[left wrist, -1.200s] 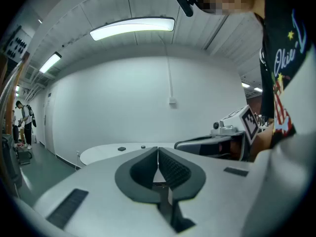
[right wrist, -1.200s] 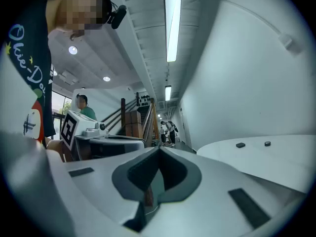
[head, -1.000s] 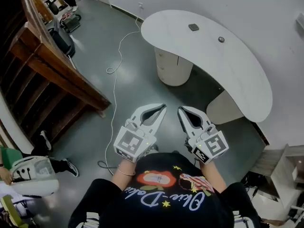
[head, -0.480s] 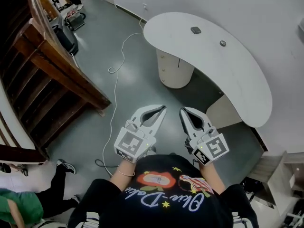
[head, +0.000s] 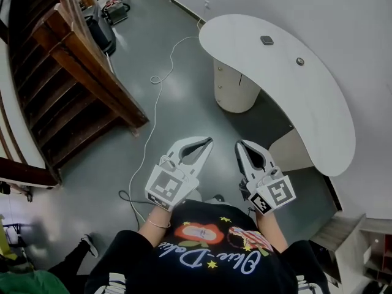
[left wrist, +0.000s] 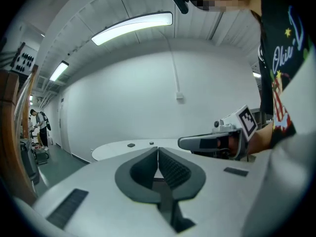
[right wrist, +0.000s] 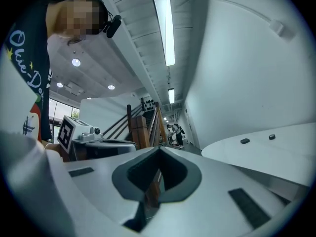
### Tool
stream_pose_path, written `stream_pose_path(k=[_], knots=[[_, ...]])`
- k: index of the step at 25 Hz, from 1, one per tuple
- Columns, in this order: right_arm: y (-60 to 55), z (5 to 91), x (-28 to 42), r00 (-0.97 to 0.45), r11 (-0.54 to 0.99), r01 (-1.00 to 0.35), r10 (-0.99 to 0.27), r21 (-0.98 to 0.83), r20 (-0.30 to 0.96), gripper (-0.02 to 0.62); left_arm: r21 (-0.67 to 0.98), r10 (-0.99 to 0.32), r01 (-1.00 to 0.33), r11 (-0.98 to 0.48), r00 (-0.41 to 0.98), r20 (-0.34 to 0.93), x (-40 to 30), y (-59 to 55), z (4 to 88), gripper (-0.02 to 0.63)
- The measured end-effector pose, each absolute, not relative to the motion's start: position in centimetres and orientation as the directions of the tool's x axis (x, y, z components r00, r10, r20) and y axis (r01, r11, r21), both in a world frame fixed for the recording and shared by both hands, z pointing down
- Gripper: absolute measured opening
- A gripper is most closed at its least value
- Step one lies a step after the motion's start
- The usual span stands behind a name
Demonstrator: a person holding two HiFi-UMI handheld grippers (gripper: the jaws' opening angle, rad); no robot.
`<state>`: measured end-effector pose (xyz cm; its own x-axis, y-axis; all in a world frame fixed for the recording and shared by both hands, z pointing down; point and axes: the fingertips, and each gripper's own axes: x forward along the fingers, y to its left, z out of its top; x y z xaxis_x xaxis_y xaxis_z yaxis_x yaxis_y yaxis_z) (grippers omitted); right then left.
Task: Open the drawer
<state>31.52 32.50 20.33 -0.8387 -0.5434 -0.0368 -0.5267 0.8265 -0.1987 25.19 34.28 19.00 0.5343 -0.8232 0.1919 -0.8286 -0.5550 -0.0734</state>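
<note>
A rounded white drawer cabinet (head: 234, 89) stands under the left end of a curved white desk (head: 306, 109), well ahead of both grippers. I cannot make out its handles. My left gripper (head: 209, 141) and right gripper (head: 239, 144) are held side by side at waist height over the grey floor, pointing toward the desk. In the left gripper view the left gripper (left wrist: 158, 150) has its jaws together with nothing between them. The right gripper (right wrist: 159, 149) also has its tips meeting, with nothing between them. Each gripper view shows only the desk top (left wrist: 123, 150), not the cabinet.
A wooden staircase (head: 79, 78) runs along the left. A white cable (head: 153, 109) trails across the floor toward the desk. Two small dark items (head: 266, 40) lie on the desk top. A shelf unit (head: 367, 250) stands at the lower right, and a person's shoe (head: 89, 245) is at the lower left.
The view has shifted with the desk and staircase sliding right. Both grippers stay shut and side by side. The person in green at the lower left has almost left the frame.
</note>
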Motion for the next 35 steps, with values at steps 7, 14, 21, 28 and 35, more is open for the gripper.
stream_pose_path(k=[7,14,21,28,35], knots=[[33.3,20.6,30.4,-0.859,0.845,-0.497,-0.512,-0.198,-0.029,-0.004,-0.070,-0.846,-0.853,-0.518,0.499,0.188,23.5,34.9,19.1,0.005],[31.9,20.6,28.4,-0.832,0.819,-0.541,-0.554,-0.191,-0.025,-0.005,-0.096,-0.824,-0.824,-0.558,0.537,0.179,21.3,33.3,19.0,0.005],[28.6,21.0,24.2,-0.784,0.770,-0.606,-0.621,-0.200,-0.013,-0.004,-0.076,-0.790,-0.790,-0.609,0.594,0.153,16.6,29.7,18.9,0.005],[25.0,21.4,19.4,-0.740,0.722,-0.662,-0.672,-0.202,0.025,-0.005,-0.035,-0.752,-0.758,-0.652,0.640,0.157,11.4,25.3,19.9,0.005],[21.3,21.7,14.8,-0.694,0.673,-0.711,-0.718,-0.205,0.048,-0.005,0.019,-0.718,-0.727,-0.686,0.681,0.143,6.5,21.5,20.1,0.005]])
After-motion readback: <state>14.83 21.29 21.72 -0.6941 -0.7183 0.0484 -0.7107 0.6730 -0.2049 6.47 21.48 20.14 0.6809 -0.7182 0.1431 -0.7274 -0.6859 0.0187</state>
